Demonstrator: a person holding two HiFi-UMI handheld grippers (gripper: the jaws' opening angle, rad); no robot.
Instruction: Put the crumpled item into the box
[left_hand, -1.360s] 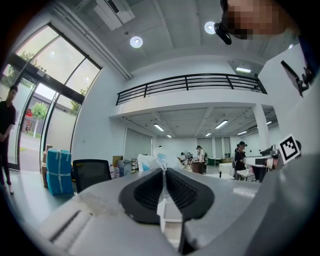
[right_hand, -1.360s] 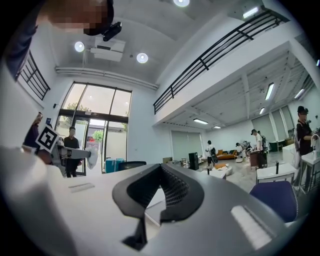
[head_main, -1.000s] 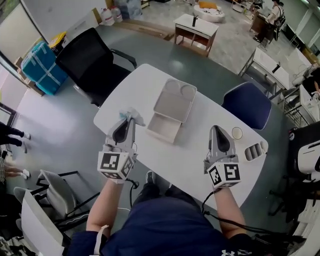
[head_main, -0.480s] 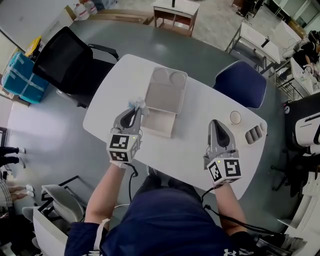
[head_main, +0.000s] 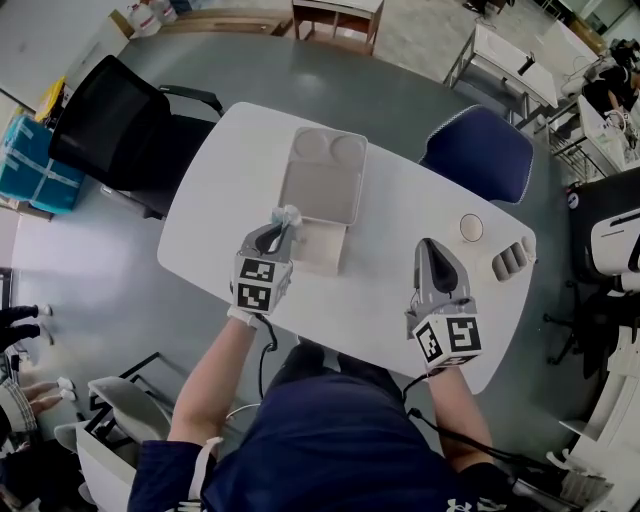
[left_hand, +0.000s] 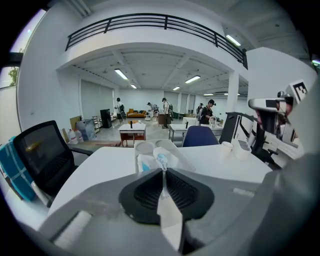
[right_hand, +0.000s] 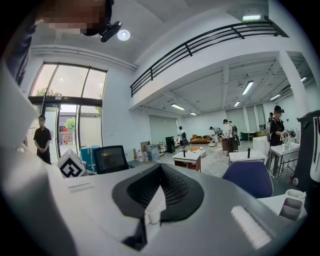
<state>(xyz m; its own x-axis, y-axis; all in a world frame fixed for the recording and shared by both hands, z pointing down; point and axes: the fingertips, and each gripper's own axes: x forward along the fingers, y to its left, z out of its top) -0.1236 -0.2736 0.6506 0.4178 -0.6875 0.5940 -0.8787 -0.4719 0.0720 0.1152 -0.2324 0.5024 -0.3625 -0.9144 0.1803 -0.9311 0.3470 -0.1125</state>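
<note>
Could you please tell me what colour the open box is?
The box is pale beige, clearest in the head view.

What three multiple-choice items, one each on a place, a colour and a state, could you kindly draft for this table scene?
1. Where is the crumpled item?
A. On the floor
B. Pinched in the left hand-held gripper
C. On the black chair's seat

2. What colour is the chair nearest the small cup?
A. Red
B. Green
C. Blue

3. In what state is the box?
A. Open
B. Closed
C. Upside down

Answers:
1 B: the left gripper view shows the jaws closed on it.
2 C: its seat and back show dark blue in the head view.
3 A: its inside shows from above in the head view.
</note>
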